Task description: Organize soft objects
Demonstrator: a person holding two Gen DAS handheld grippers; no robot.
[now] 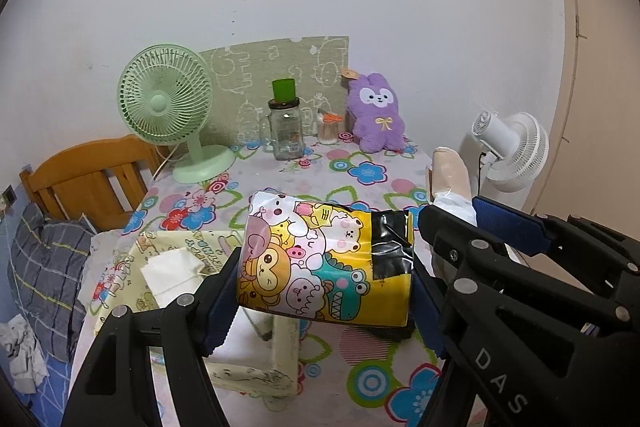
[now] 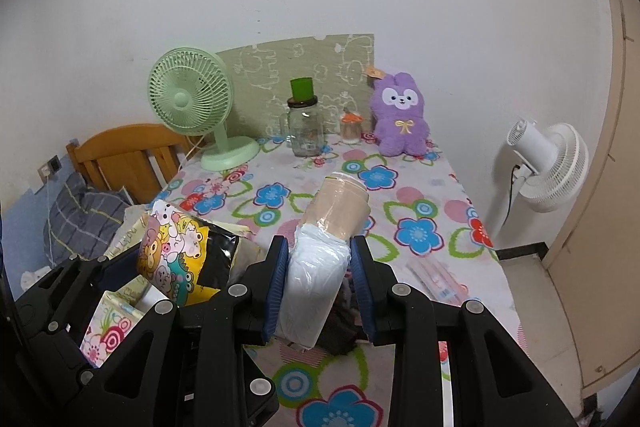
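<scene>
**Clerk:** While both tools are loaded, enter them first. Item one: left gripper (image 1: 324, 291), jaws spread wide yet clamped on the cartoon-print pack (image 1: 324, 263), a soft yellow packet lifted clear of the table (image 1: 360, 171), above its near edge. Item two: right gripper (image 2: 320, 291), jaws drawn narrow and clenched on the white-and-beige roll (image 2: 324, 247), a plastic-wrapped soft bundle, also off the cloth, over the near middle.

**Checker:** Noted. Where would they go?

**Clerk:** Item three: cream storage box (image 1: 256, 355), open, at the table's near left corner, just beneath the pack. White folded paper (image 1: 172, 275) lies on a printed yellow sheet beside it; whether that is inside the box I cannot tell. I judge the box the likely destination.

**Checker:** Other soft stock?

**Clerk:** Item four: purple plush rabbit (image 2: 400, 115), upright at the far right corner against the wall, untouched. Non-soft fixtures along the far edge: green desk fan (image 2: 192, 103), glass jar (image 2: 306, 131) with a green cup on top.

**Checker:** Progress?

**Clerk:** Partway, by my reading. Two items picked, none visibly stowed; the rabbit may remain. What lies deep in the box is hidden.
</scene>
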